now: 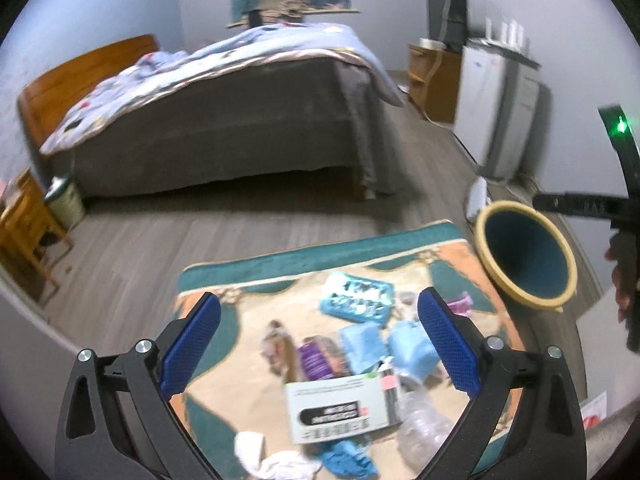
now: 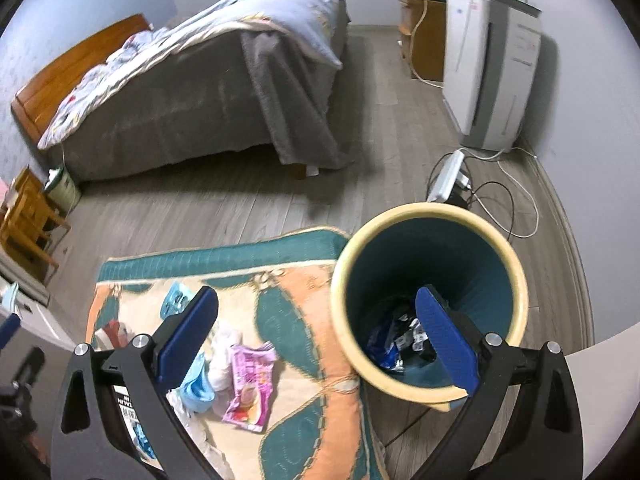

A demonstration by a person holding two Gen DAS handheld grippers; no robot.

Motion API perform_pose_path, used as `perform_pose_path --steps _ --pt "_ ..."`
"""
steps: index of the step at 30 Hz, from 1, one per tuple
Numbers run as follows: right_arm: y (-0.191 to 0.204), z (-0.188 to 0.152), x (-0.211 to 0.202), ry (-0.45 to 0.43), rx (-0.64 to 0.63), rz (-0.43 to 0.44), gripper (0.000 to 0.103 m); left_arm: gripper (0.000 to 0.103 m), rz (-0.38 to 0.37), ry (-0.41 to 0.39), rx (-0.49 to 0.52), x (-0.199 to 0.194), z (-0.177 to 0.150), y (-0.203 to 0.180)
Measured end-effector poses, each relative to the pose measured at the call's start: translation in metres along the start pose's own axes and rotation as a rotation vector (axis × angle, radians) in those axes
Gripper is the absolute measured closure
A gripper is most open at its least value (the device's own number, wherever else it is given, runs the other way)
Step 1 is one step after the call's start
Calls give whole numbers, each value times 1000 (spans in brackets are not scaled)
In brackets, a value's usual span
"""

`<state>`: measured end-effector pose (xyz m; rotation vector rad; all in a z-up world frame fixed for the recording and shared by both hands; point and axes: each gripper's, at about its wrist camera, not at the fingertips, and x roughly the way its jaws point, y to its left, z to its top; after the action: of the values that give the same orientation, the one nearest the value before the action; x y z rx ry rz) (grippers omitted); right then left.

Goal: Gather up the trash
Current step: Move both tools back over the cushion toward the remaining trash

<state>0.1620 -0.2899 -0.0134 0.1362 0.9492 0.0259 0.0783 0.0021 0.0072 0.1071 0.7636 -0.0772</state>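
Trash lies scattered on a patterned rug (image 1: 248,392): a white cardboard box (image 1: 340,408), a blue blister tray (image 1: 356,298), blue wrappers (image 1: 362,346), a purple packet (image 1: 316,360), clear plastic (image 1: 422,416) and white tissue (image 1: 260,456). My left gripper (image 1: 320,350) is open and empty above this pile. A teal bin with a cream rim (image 2: 428,300) stands at the rug's right edge and holds dark wrappers (image 2: 400,340). My right gripper (image 2: 316,350) is open and empty over the bin's near rim. A pink snack packet (image 2: 250,386) lies on the rug (image 2: 304,320).
A bed (image 1: 224,120) with a blue quilt stands behind the rug. A white appliance (image 2: 488,72), a power strip (image 2: 448,176) and cables (image 2: 508,208) lie right of the bin. A wooden chair (image 1: 24,232) and a can (image 1: 66,200) are at left.
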Motion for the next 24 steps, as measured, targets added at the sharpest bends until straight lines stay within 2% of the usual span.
perform_pose_path --steps 6,9,15,24 --pt "29 -17 24 71 -67 -17 6 5 27 54 -92 16 -24 38" --pt "38 -28 33 106 -74 -15 6 5 48 72 -76 25 -27 46" --pt "52 -45 55 184 -75 -16 6 5 43 134 -61 48 -36 51" --pt "56 -66 82 236 -114 -89 6 5 26 220 -79 85 -47 44"
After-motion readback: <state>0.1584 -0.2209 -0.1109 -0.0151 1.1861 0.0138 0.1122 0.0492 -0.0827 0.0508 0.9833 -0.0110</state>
